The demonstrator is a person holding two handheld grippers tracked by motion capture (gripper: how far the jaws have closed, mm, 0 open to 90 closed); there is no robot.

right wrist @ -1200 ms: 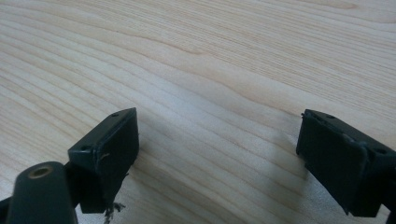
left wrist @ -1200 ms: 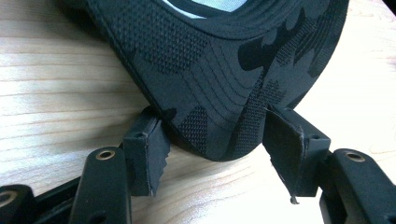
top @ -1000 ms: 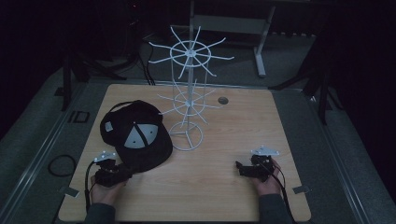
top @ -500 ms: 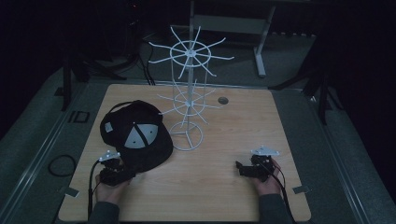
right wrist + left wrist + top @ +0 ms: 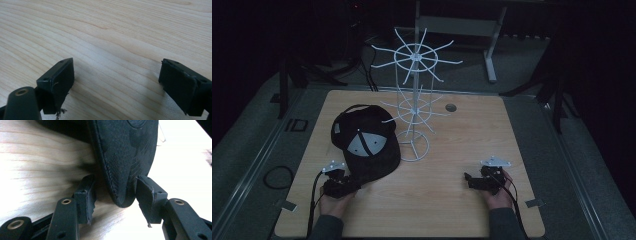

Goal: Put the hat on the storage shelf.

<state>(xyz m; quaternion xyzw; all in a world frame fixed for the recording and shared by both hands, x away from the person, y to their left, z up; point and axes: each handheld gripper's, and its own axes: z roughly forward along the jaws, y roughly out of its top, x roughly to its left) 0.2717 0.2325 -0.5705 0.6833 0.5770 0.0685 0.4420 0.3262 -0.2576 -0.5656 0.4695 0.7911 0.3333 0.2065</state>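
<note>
A black cap (image 5: 364,142) with a grey top panel lies on the wooden table (image 5: 462,145), left of a white wire rack (image 5: 412,100). My left gripper (image 5: 352,185) sits at the cap's near edge. In the left gripper view the cap's brim (image 5: 122,157) pokes down between the jaws of the left gripper (image 5: 115,192). The jaws are open, with a gap on the left side and the right pad close to the brim. My right gripper (image 5: 469,180) rests at the front right, pointing left. Its jaws are open over bare wood (image 5: 112,30) in the right gripper view (image 5: 117,75).
The rack's round base (image 5: 412,147) stands mid-table, just right of the cap, and its arms spread out above. A small round hole (image 5: 450,107) lies in the table behind it. Dark floor and stand legs surround the table.
The left gripper has edged slightly forward to the cap's brim. The right gripper, cap and rack have not moved.
</note>
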